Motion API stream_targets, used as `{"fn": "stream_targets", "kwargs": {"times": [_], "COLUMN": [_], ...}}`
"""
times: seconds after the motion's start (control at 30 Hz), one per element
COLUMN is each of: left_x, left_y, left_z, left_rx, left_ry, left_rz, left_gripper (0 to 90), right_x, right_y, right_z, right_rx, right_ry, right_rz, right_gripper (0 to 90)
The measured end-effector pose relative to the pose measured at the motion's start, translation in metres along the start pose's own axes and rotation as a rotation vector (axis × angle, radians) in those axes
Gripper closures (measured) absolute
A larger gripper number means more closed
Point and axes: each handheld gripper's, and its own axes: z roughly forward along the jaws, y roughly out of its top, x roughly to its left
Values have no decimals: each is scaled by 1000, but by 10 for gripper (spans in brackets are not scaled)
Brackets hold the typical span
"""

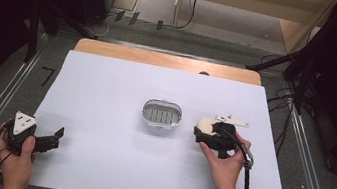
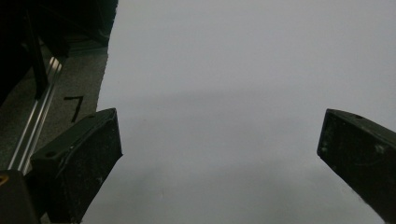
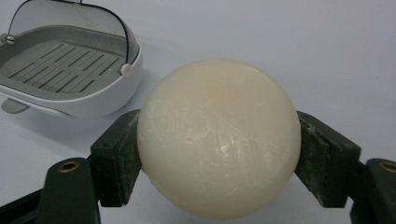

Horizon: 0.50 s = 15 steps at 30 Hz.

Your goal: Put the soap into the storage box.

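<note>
Right gripper view is showing the right gripper point(image 3: 219, 154) clamping a round, cream-coloured bar of soap point(image 3: 218, 137), one dark pad pressing on each side of it, so the jaws are standing only as wide as the bar. Beyond and to the upper left in that view the soap dish point(image 3: 70, 100) is sitting on the white table point(image 3: 299, 42), its slotted grey tray facing up and its clear lid tipped back. From above, the soap point(image 1: 205, 127) is hanging just beside the dish point(image 1: 162, 114), on the dish's right, apart from it; the right hand point(image 1: 227, 161) is far nearer than the left hand point(image 1: 17, 160). I am judging that the carry must go leftward over the rim; whether the soap is clearing the table is hard to tell. Meanwhile the left gripper point(image 2: 219, 154) is resting wide open, holding nothing.
</note>
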Motion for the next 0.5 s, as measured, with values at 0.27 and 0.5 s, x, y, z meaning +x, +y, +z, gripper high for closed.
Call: {"fn": "stream_targets", "kwargs": {"times": [0.27,0.5], "left_x": [0,0], "left_y": [0,0], "left_z": [0,0], "left_rx": [0,2], "left_ry": [-1,0], "left_rz": [0,1], "left_gripper": [3,3], "right_x": [9,18], "right_y": [7,14], "right_z": [5,7], "right_rx": [-1,-7], "right_ry": [15,29], "right_rz": [-12,-19], "right_gripper": [247,247]}}
